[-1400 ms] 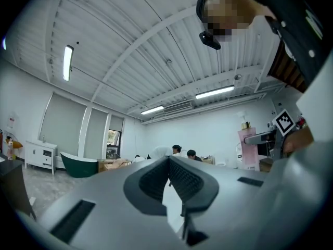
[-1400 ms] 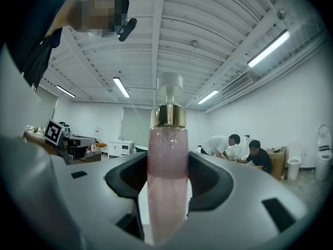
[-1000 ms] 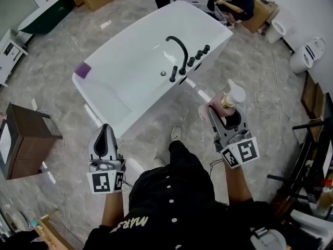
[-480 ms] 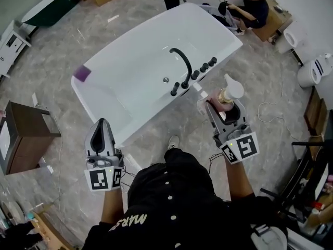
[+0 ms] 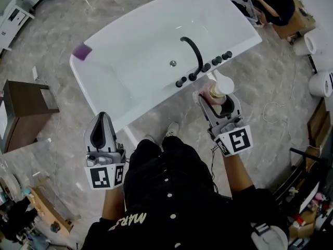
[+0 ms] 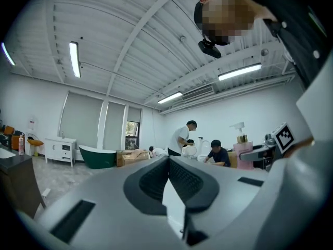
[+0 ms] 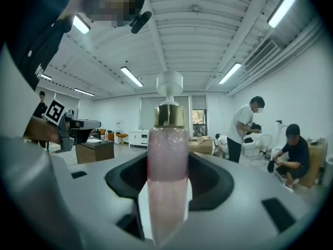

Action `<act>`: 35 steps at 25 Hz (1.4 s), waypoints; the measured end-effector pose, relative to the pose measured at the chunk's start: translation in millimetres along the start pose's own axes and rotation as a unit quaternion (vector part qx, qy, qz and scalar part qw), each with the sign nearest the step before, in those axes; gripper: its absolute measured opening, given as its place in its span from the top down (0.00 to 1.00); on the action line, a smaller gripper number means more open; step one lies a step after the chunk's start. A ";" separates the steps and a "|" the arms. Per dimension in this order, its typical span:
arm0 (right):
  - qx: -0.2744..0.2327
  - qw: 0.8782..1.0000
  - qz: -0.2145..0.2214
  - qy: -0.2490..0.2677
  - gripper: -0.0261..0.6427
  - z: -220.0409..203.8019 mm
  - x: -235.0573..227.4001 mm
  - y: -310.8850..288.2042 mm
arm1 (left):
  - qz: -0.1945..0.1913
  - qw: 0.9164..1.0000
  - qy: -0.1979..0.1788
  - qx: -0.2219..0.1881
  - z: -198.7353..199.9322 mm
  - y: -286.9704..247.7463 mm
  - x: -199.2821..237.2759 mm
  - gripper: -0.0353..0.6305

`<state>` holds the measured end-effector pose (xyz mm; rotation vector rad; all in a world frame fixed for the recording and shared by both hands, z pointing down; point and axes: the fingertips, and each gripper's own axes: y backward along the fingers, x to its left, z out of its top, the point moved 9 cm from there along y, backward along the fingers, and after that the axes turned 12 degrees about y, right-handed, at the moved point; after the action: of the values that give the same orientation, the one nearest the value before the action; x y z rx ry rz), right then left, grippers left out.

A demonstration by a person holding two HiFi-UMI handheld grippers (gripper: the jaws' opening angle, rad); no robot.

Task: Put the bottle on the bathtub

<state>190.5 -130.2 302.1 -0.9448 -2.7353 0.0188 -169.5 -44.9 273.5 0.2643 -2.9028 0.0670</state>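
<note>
A pink bottle (image 5: 215, 91) with a gold collar and a white pump head stands upright in my right gripper (image 5: 216, 99), which is shut on it. In the right gripper view the bottle (image 7: 167, 176) fills the gap between the jaws. It hangs just off the near rim of the white bathtub (image 5: 140, 51), beside the black faucet (image 5: 193, 51) and its knobs. My left gripper (image 5: 102, 126) is lower left, off the tub, shut with nothing in it; its pads (image 6: 182, 181) meet.
A purple block (image 5: 81, 51) lies on the tub's left corner. A brown cabinet (image 5: 23, 113) stands at the left. A person (image 5: 276, 1) crouches beyond the tub, with white toilets (image 5: 322, 82) and a cable (image 5: 276, 111) on the floor at the right.
The tub has come closer and lower in the head view. My right gripper with the bottle now sits right by the faucet knobs at the near rim. The left gripper has kept its place.
</note>
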 end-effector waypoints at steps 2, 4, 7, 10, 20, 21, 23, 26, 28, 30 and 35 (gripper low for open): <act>0.005 1.000 0.017 -0.001 0.63 -18.4 15.7 -19.9 | 0.003 1.000 -0.003 0.013 -7.7 -0.9 9.8 0.93; 0.013 0.999 0.032 -0.002 0.63 -41.1 29.3 -39.7 | 0.002 0.999 -0.016 0.030 -19.4 -5.7 17.0 0.93; 0.028 0.998 0.048 -0.005 0.63 -78.4 46.7 -65.7 | -0.010 0.998 -0.015 0.065 -42.4 -16.9 24.6 0.93; 0.042 0.997 0.055 -0.016 0.63 -115.4 62.1 -91.1 | -0.022 0.996 -0.006 0.089 -65.1 -28.5 35.8 0.93; 0.092 0.994 0.048 -0.018 0.63 -242.5 95.9 -143.5 | -0.014 0.991 0.000 0.133 -118.0 -29.4 66.6 0.93; 0.096 0.994 0.047 -0.017 0.63 -253.0 97.6 -147.7 | -0.013 0.990 0.001 0.137 -123.5 -29.8 69.1 0.93; 0.104 0.993 0.047 -0.016 0.63 -271.7 101.9 -154.0 | -0.009 0.989 0.005 0.147 -134.5 -28.7 73.6 0.93; 0.113 0.992 0.044 -0.022 0.63 -292.0 110.5 -158.9 | -0.002 0.987 0.011 0.163 -147.9 -23.3 78.6 0.93; 0.118 0.992 0.042 -0.025 0.63 -299.6 114.7 -162.0 | 0.001 0.985 0.013 0.171 -154.9 -20.3 79.6 0.93; 0.120 0.992 0.040 -0.025 0.63 -306.2 116.8 -165.1 | 0.003 0.984 0.015 0.179 -162.0 -19.1 79.4 0.93; 0.093 0.994 0.046 -0.043 0.63 -312.9 124.1 -169.7 | 0.006 0.981 0.019 0.191 -173.8 -15.8 80.2 0.93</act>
<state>67.1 -209.9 649.3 -1.0376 -2.7053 0.3311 -205.4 -63.0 461.4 0.3044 -2.8320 0.6272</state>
